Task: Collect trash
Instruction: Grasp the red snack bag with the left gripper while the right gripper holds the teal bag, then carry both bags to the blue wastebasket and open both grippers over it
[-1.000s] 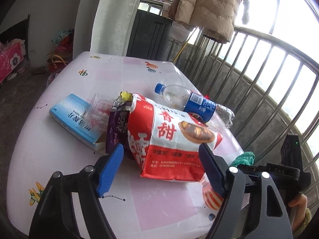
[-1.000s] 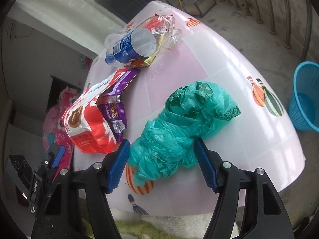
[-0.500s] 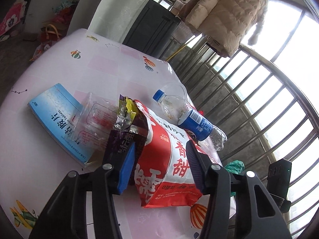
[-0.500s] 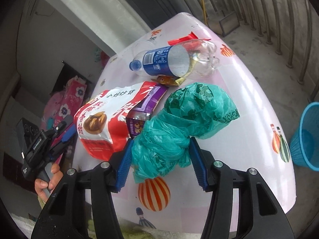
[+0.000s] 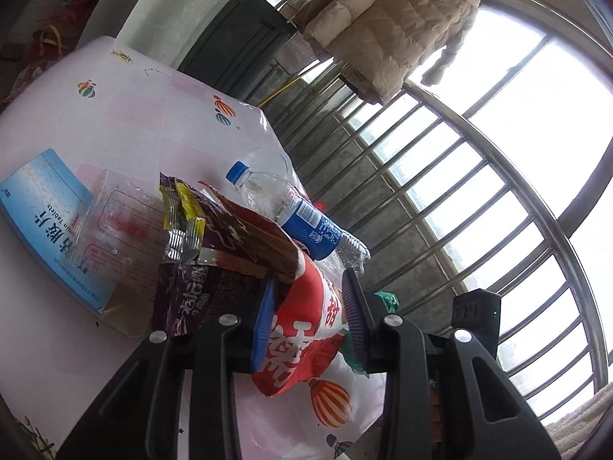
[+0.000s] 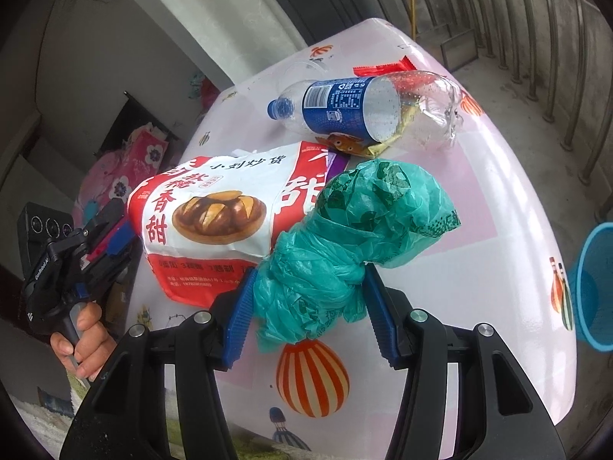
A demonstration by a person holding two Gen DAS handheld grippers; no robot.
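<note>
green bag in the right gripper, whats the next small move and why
Probably lift and carry the crumpled green plastic bag toward the blue basket past the table edge. The right gripper is clamped on its bunched middle, with the bag sagging between the pads. The left gripper, whose jaws have just been closing, pinches the red and white snack bag.

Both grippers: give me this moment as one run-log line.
left gripper: closing on red snack bag | right gripper: shut on green plastic bag | bottle: lying on table | blue bin: beside table

Left claw [image 5: 308, 318] apparently pinching red snack bag [image 5: 302, 329]
</note>
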